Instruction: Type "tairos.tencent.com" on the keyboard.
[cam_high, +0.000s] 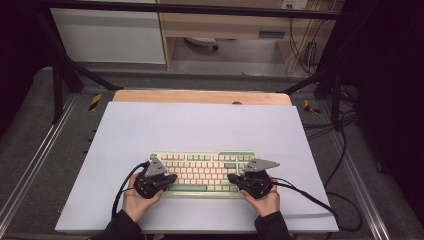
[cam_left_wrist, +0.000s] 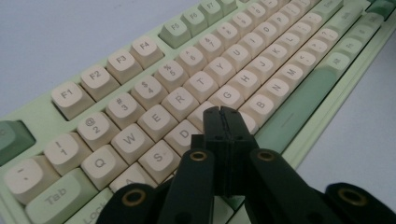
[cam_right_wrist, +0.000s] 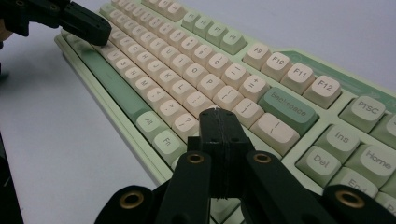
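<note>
Your left gripper (cam_left_wrist: 226, 113), jaws pressed together, hovers over the keyboard (cam_left_wrist: 299, 100), whose long axis runs away rightward toward your right gripper (cam_right_wrist: 217, 115).

— What do we have before us?
— We have a keyboard (cam_high: 202, 172) with a pale green case, cream letter keys and darker green space bar and Backspace.
— How do we find it lying?
— We see it flat, keys up, lengthwise across the near middle of the mat.

Black tongs (cam_left_wrist: 223, 111) w/ brass rivets, grey plates, black cables; dark sleeves (cam_high: 120, 227).
</note>
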